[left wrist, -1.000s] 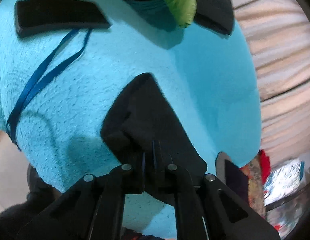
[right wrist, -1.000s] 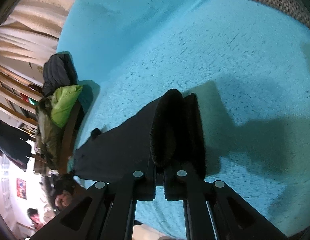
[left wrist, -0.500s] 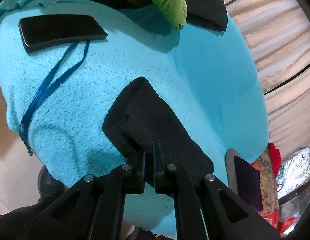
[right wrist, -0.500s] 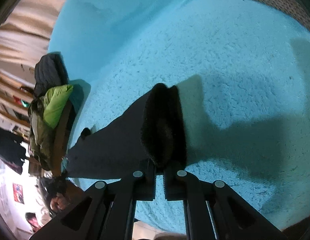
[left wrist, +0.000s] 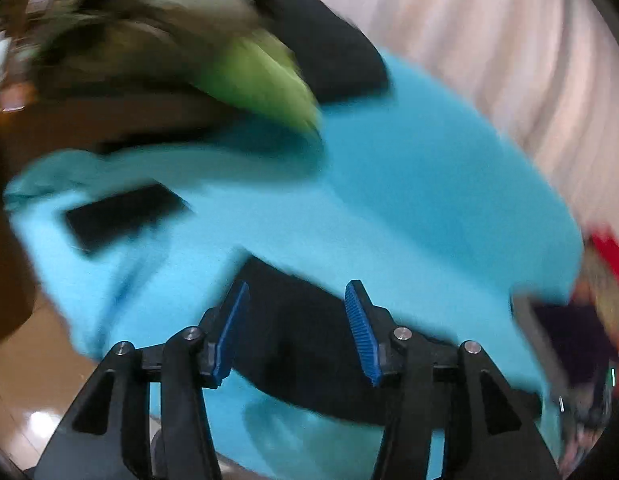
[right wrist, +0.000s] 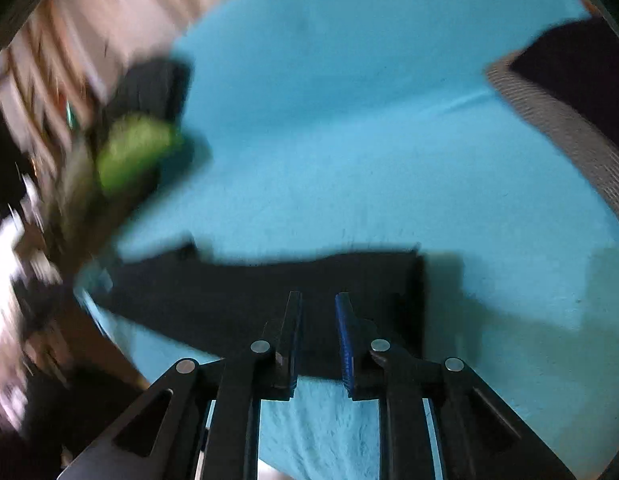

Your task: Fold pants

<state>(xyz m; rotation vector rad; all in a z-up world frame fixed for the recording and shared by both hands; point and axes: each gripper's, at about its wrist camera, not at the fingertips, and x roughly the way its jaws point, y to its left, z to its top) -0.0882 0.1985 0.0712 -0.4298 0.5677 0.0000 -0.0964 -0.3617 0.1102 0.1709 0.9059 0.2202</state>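
The black pants [left wrist: 305,340] lie flat as a long folded strip on the turquoise blanket [left wrist: 409,208]. In the left wrist view my left gripper [left wrist: 297,324] hovers above one end of them, its jaws opening, blue pads wide apart and nothing pressed between them. In the right wrist view the pants [right wrist: 237,296] stretch from left to right, ending in a square edge at the right. My right gripper [right wrist: 317,328] hangs over that end, its jaws opening with a narrow gap, no cloth pinched. Both views are blurred by motion.
A black phone [left wrist: 121,216] lies on the blanket at the left. A green and dark jacket pile [left wrist: 245,76] sits at the far edge, also seen as jacket pile [right wrist: 137,152]. A grey-edged dark cushion [right wrist: 561,120] lies right. Curtains [left wrist: 489,60] behind; floor [left wrist: 33,360] at left.
Both grippers let go of the pants and lifted back from them. The left jaws opened wide, the right a little. The pants now lie flat and the views have rolled.
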